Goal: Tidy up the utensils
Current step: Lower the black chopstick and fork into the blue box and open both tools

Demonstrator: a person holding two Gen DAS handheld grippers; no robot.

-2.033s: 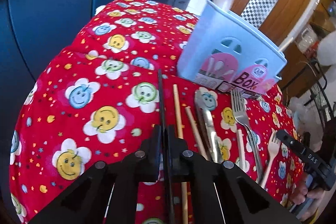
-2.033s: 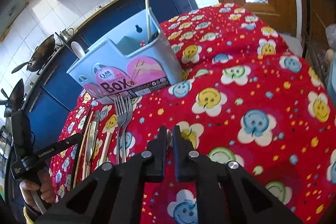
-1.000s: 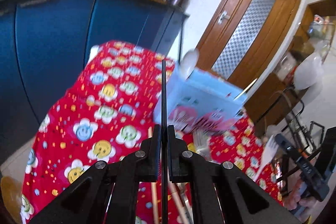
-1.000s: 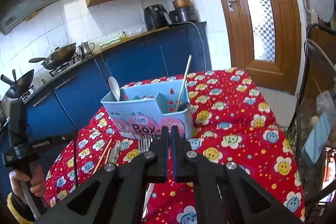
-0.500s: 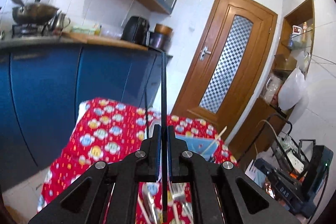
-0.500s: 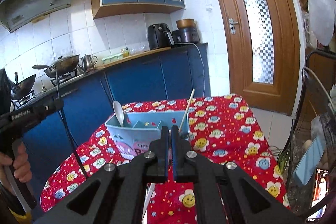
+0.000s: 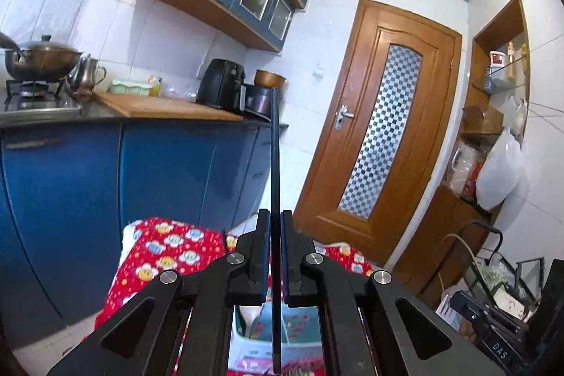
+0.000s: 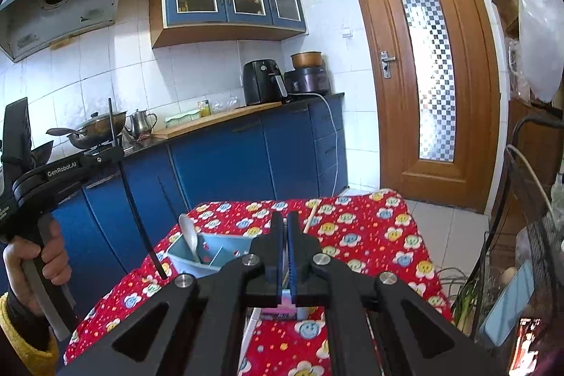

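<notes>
My left gripper (image 7: pixel 275 217) is shut on a black chopstick (image 7: pixel 274 147) that stands nearly upright, its lower end hanging over the light blue utensil box (image 7: pixel 243 344). From the right wrist view, the left gripper (image 8: pixel 118 152) is held high at the left in a hand (image 8: pixel 31 256), and the black chopstick (image 8: pixel 137 210) slants down beside the box (image 8: pixel 211 249). The box holds a white spoon (image 8: pixel 188 235) and a wooden chopstick (image 8: pixel 312 214). My right gripper (image 8: pixel 284 217) is shut on a white plastic fork (image 8: pixel 251 319), whose handle shows below the jaws.
The table wears a red smiley-flower cloth (image 8: pixel 370 235). Blue cabinets (image 8: pixel 246 164) and a counter with an air fryer (image 8: pixel 262 81) stand behind it. A wooden door (image 8: pixel 433 59) is at the back right, and a wire rack (image 8: pixel 528 235) stands close on the right.
Both grippers have risen and tipped up with their utensils. The table and box have dropped to the bottom of both views, and the kitchen wall now fills them.
</notes>
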